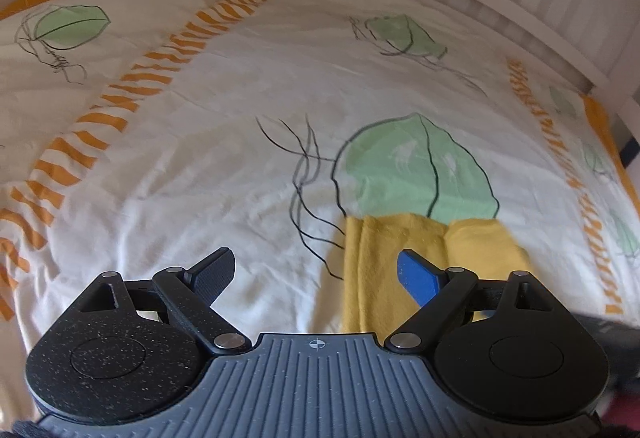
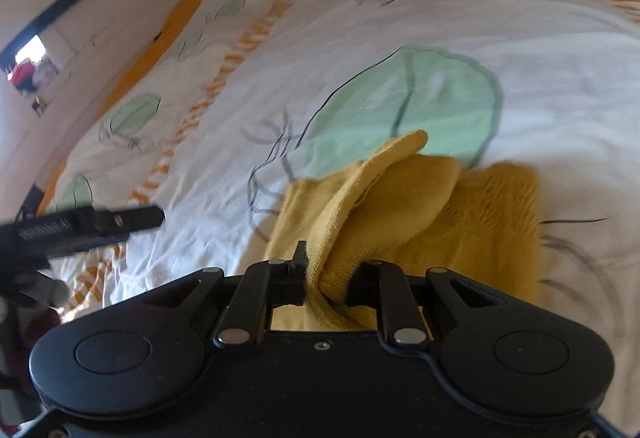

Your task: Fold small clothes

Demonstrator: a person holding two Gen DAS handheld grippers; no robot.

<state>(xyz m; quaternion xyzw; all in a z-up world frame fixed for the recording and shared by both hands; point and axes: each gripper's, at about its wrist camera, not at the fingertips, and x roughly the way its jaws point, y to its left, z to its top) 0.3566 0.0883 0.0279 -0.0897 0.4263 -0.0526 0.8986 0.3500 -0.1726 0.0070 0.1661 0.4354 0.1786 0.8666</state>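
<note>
A white bedsheet printed with pale green leaf shapes, thin black line drawings and bands of orange dashes [image 1: 224,109] covers the bed and fills most of both views. The orange bands look like rows of lettering, but blur and the curve of the lens leave them unreadable. Beyond the far edge of the bed runs a pale striped wall, and in the right wrist view a small bright patch at far left is too blurred to identify.

The mustard-yellow knitted garment [image 1: 400,262] lies on the near right part of the sheet, just below the largest green leaf. Its near end is cut off behind the claw body in both views, so its full shape cannot be made out.

The right claw [image 2: 326,274] is narrow, its jaws clamped on a raised fold of the yellow garment; the cloth hides most of both fingers.

The left claw [image 1: 316,274] stands wide with nothing between its jaws, a black textured finger on the left and a blue-faced finger over the garment's edge. In the right wrist view a dark bar at the left carries pale lettering too smeared to read.
</note>
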